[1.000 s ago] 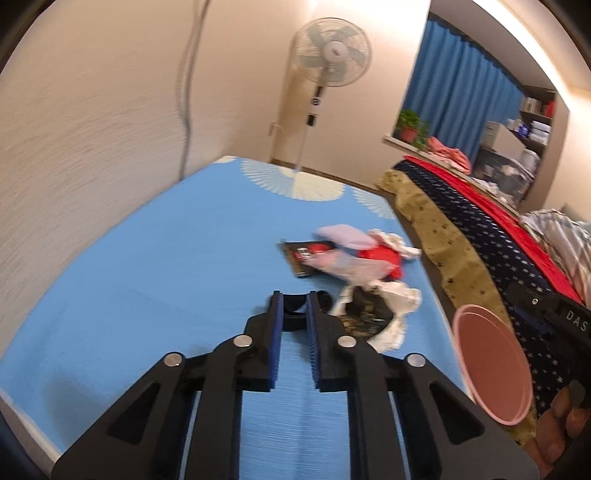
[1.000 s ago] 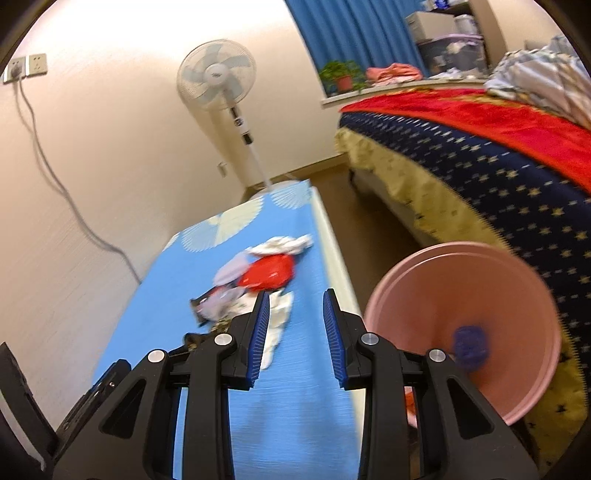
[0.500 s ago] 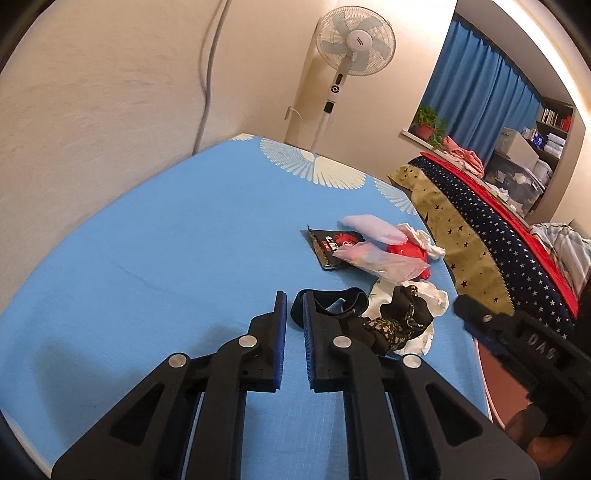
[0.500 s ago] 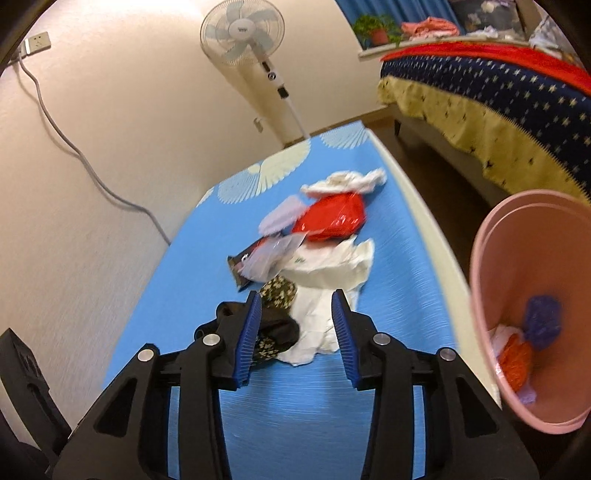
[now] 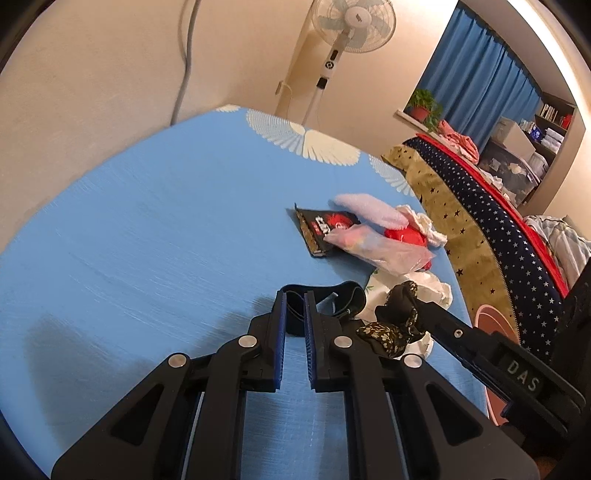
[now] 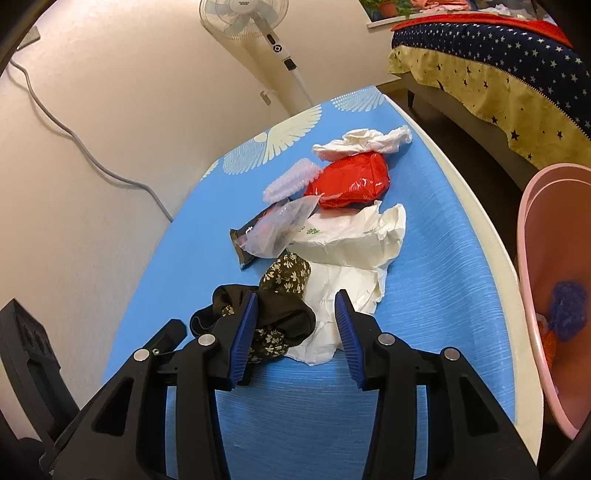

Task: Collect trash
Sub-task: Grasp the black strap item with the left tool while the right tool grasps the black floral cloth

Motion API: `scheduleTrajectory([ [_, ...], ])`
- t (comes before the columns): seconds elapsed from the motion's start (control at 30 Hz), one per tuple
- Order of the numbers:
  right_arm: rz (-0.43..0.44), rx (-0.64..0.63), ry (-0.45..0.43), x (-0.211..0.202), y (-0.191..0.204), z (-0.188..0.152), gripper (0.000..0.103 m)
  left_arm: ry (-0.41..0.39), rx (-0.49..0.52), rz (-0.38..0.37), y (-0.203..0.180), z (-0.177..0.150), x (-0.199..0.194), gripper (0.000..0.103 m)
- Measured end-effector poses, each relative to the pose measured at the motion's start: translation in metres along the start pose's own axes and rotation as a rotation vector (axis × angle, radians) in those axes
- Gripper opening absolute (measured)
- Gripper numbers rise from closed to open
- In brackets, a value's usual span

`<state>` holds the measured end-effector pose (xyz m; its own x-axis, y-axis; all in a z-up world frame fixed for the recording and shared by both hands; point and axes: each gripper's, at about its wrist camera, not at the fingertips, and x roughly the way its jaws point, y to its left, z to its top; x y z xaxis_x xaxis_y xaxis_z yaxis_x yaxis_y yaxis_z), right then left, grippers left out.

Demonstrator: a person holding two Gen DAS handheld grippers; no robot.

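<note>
A pile of trash lies on the blue table [image 5: 147,240]: a red plastic bag [image 6: 351,181], crumpled white paper [image 6: 351,236], a clear bag [image 6: 280,225], a dark snack wrapper [image 5: 321,229] and a dark floral cloth [image 6: 284,277]. My right gripper [image 6: 298,295] is open, its fingers on either side of the floral cloth and the paper's near edge without pressing them. My left gripper [image 5: 294,295] has its jaws almost together and empty. Its tips hang over a black band [image 5: 332,295] at the pile's near left. The pink bin [image 6: 554,258] stands off the table's right edge.
The bin holds a blue wad [image 6: 567,310] and orange scraps. A standing fan [image 5: 351,22] is beyond the table's far end, and a bed with a starry cover [image 5: 480,192] runs along the right. A wall with a hanging cable [image 6: 92,158] borders the table's left.
Both grippers came down and forward to the near end of the pile. The right jaws widened. The bin slid toward the right edge of the right wrist view.
</note>
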<state>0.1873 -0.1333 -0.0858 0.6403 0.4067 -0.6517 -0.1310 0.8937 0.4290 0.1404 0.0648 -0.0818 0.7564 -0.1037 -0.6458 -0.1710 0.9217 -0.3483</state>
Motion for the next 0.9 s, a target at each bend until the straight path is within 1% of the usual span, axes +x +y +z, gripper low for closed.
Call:
scheduleTrajectory([
  [0.07,0.003,-0.004,0.009,0.001,0.000,-0.001,0.043,0.024,-0.010,0.006,0.001,0.000,0.005,0.011],
  [0.13,0.008,-0.015,0.018,0.002,0.001,-0.002,0.039,0.028,-0.019,0.003,0.002,0.001,0.007,0.012],
  [0.23,0.017,-0.040,0.030,0.003,0.005,-0.004,0.025,0.036,-0.021,-0.001,0.001,0.000,0.008,0.012],
  [0.3,0.020,-0.058,0.035,0.002,0.008,-0.006,0.020,0.043,-0.034,-0.011,0.003,0.001,0.009,0.012],
  [0.37,0.016,-0.084,0.039,0.001,0.013,-0.008,0.008,0.053,-0.054,-0.019,0.006,0.000,0.009,0.012],
  [0.43,0.010,-0.106,0.033,-0.001,0.017,-0.008,0.005,0.065,-0.057,-0.023,0.006,-0.001,0.010,0.012],
  [0.53,0.012,-0.143,0.016,-0.010,0.024,-0.008,0.004,0.075,-0.055,-0.025,0.006,-0.003,0.011,0.012],
  [0.57,0.010,-0.152,0.009,-0.013,0.025,-0.008,0.004,0.075,-0.055,-0.027,0.006,-0.004,0.010,0.011],
  [0.6,0.007,-0.159,0.001,-0.017,0.026,-0.007,0.004,0.075,-0.054,-0.027,0.005,-0.004,0.010,0.008],
  [0.67,0.000,-0.164,-0.016,-0.025,0.026,-0.006,0.004,0.067,-0.039,-0.016,0.003,-0.003,0.006,0.003],
  [0.73,-0.009,-0.164,-0.037,-0.034,0.025,-0.005,0.004,0.053,-0.033,-0.004,0.002,-0.002,0.002,0.002],
  [0.9,-0.034,-0.160,-0.089,-0.058,0.024,-0.001,0.005,0.027,-0.022,-0.003,0.000,-0.001,-0.013,0.002],
])
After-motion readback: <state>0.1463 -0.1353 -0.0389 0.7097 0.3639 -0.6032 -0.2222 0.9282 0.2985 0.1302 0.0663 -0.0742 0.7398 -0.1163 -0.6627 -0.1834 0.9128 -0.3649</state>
